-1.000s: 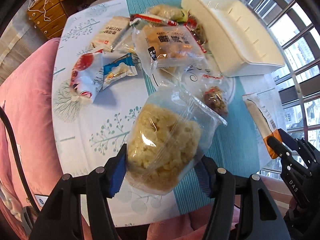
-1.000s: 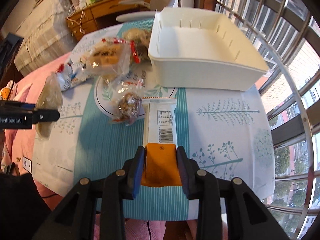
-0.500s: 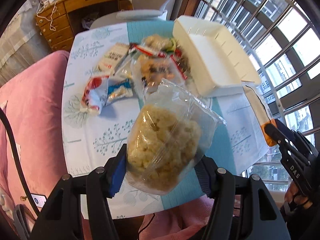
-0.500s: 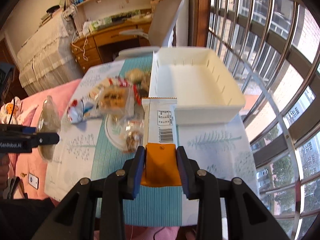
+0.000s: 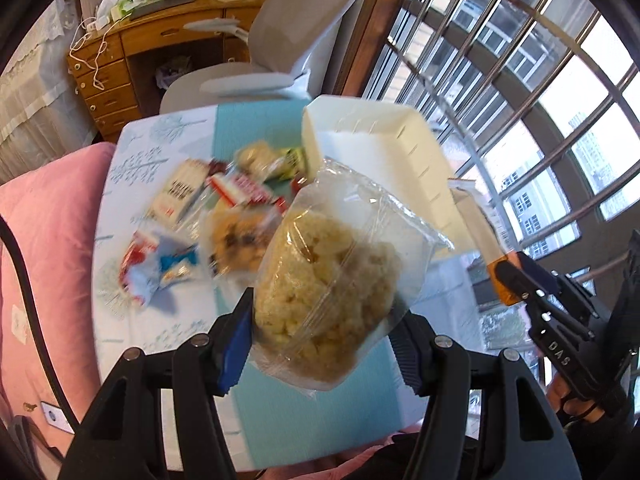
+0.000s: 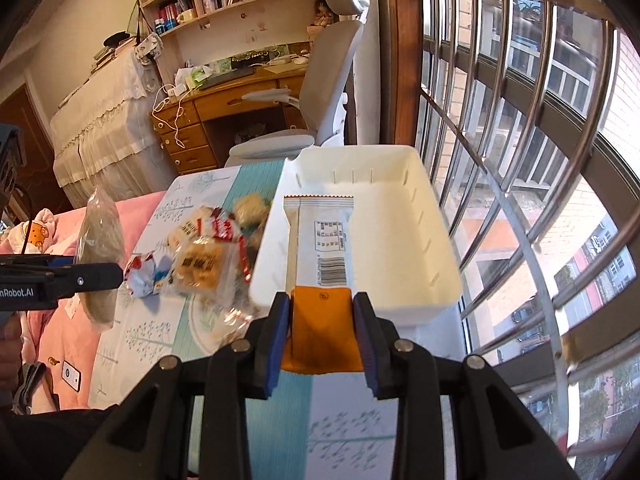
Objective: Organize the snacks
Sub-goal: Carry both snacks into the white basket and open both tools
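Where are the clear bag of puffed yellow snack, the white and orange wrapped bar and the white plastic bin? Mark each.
clear bag of puffed yellow snack [image 5: 328, 292], left wrist view, its packed middle.
white and orange wrapped bar [image 6: 324, 240], right wrist view, its white upper half.
white plastic bin [image 6: 436, 248], right wrist view, its right inner wall.

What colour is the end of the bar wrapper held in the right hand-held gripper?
Orange; the bar wrapper is otherwise white. Right wrist view shows it best.

— What is held up off the counter [image 6: 352, 424]?
— A clear bag of pale puffed snack [image 5: 328, 304], clamped upright, and a white bar wrapper with an orange end [image 6: 322, 276], pinched at that end, barcode up.
— The rest?
— Loose packets [image 5: 224, 216] heaped left of the empty white bin [image 6: 436, 240].
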Demonstrator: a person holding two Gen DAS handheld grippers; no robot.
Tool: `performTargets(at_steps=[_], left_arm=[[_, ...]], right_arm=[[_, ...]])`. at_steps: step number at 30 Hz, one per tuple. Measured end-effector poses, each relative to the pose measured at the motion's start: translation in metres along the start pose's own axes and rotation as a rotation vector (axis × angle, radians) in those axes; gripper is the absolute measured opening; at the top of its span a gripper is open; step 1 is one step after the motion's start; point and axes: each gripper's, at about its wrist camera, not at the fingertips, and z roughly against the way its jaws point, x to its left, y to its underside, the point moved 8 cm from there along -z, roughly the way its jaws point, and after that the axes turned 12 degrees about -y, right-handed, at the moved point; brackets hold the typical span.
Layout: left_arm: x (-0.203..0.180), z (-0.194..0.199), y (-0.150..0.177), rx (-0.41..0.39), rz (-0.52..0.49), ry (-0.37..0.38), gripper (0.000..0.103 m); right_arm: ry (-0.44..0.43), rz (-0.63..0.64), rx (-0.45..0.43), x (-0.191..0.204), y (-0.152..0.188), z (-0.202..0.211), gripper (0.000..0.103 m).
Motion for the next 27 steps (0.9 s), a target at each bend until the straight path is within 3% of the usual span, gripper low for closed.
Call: performTargets(at_steps=[10, 22, 24, 25, 27], left_arm=[[-0.069, -0.036, -0.049, 0.001, 0.056, 0.045, 0.060], [-0.121, -0.092, -0.072, 0.066, 0.140, 0.123, 0.061], [-0.125, -0.097, -0.073, 0.071, 0.150, 0.128, 0.066], [-0.127, -0.099, -0.073, 0.074, 0.155, 0.132, 0.074], [-0.130, -0.100, -0.074, 0.075, 0.161, 0.139, 0.080]], right_arm=[[-0.051, 0.005, 0.020, -0.065, -0.033, -0.021, 0.033], [-0.106, -0.048, 0.058, -0.104, -0.027, -0.055, 0.034], [-0.113, -0.051, 0.068, -0.108, -0.026, -0.058, 0.034], [-0.115, -0.052, 0.078, -0.110, -0.026, -0.061, 0.036], [-0.114, -0.063, 0.090, -0.115, -0.024, -0.065, 0.045]])
